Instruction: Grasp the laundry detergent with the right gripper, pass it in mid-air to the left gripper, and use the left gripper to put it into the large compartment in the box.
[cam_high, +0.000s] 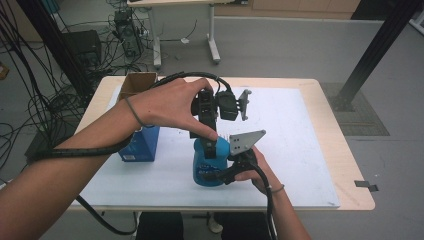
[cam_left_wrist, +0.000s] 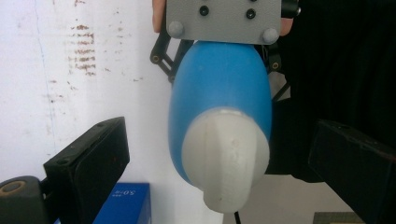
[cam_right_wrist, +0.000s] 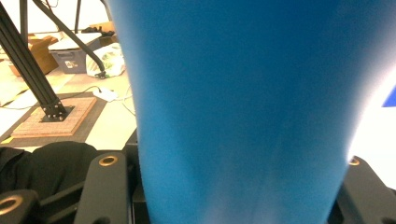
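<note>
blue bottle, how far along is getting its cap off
Done: the right gripper is clamped on the blue bottle, holding it upright on the table. In hand: the left gripper hangs open on either side of the white cap. Left: closing on the cap and turning it.

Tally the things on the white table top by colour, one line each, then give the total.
Blue: 2, the bottle with a white cap, and the blue box
Brown: 1, the open cardboard box
Black: 2, the left gripper with jaws open beside the cap, and the right gripper shut on the bottle
Total: 5
</note>
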